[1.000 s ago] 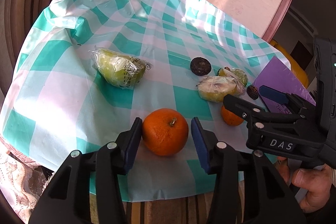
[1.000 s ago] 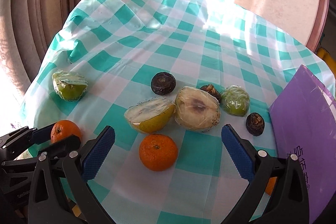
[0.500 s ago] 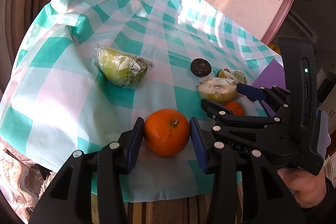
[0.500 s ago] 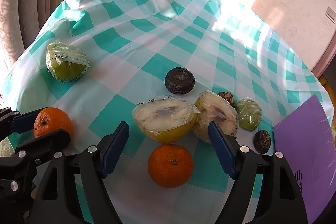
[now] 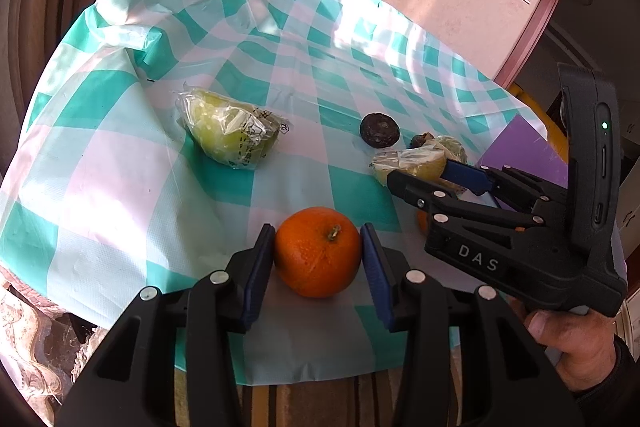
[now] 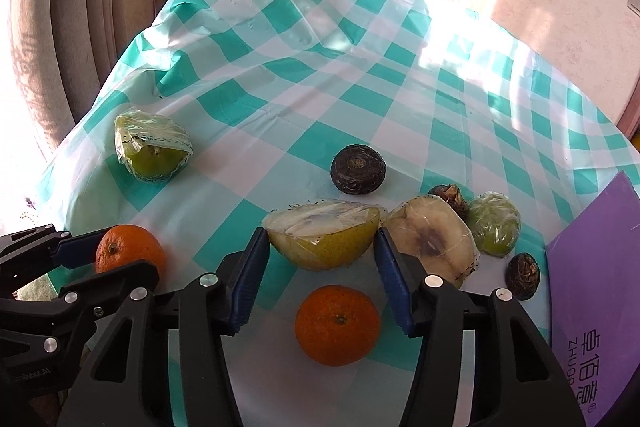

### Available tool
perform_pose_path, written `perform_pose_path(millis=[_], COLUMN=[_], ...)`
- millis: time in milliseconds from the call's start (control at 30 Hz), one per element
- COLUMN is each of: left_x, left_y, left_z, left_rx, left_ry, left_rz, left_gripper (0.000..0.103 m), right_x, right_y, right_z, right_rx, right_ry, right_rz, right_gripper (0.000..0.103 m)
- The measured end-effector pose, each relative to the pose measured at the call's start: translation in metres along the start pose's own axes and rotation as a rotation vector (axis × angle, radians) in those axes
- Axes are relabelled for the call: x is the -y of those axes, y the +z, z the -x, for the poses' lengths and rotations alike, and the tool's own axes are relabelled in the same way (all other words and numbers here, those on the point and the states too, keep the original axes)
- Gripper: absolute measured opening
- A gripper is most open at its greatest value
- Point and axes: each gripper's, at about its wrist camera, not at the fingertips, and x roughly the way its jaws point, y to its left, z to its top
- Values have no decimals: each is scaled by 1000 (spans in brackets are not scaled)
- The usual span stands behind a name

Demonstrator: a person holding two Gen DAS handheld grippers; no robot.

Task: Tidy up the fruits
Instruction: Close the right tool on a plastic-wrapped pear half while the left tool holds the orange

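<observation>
My left gripper [image 5: 318, 253] is shut on an orange [image 5: 318, 251] near the front edge of the checked tablecloth [image 5: 120, 187]; it also shows in the right wrist view [image 6: 130, 253]. My right gripper [image 6: 322, 247] has its pads against both sides of a wrapped yellow pear half [image 6: 324, 237]. A second orange [image 6: 337, 325] lies just below that pear half, between the gripper's arms. A second wrapped pear half [image 6: 434, 241] lies to its right. A wrapped green fruit piece [image 5: 232, 131] lies apart at the left.
A dark round fruit [image 6: 358, 169], two smaller dark ones [image 6: 522, 269] and a wrapped green fruit [image 6: 494, 229] lie near the pear halves. A purple board [image 6: 592, 291] lies at the right. The table's front edge [image 5: 320, 377] is close below the left gripper.
My left gripper has closed from beside the orange onto it. My right gripper has moved forward over the second orange and narrowed from wide open onto the yellow pear half.
</observation>
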Motion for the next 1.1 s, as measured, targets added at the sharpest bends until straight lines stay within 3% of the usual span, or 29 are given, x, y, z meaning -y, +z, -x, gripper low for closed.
perform_pose_path(millis=[567,1100], left_x=[4,10], left_y=[3,8], left_z=[-3,12], left_rx=[11,43], left_ry=[-14,-34], left_rz=[1,-33], left_gripper=[43,42], right_x=[28,42], right_y=[-10,-13], right_z=[26,48], right_rx=[61,105], right_ry=[117,127], right_rz=[-153,-192], right_gripper=[51,51])
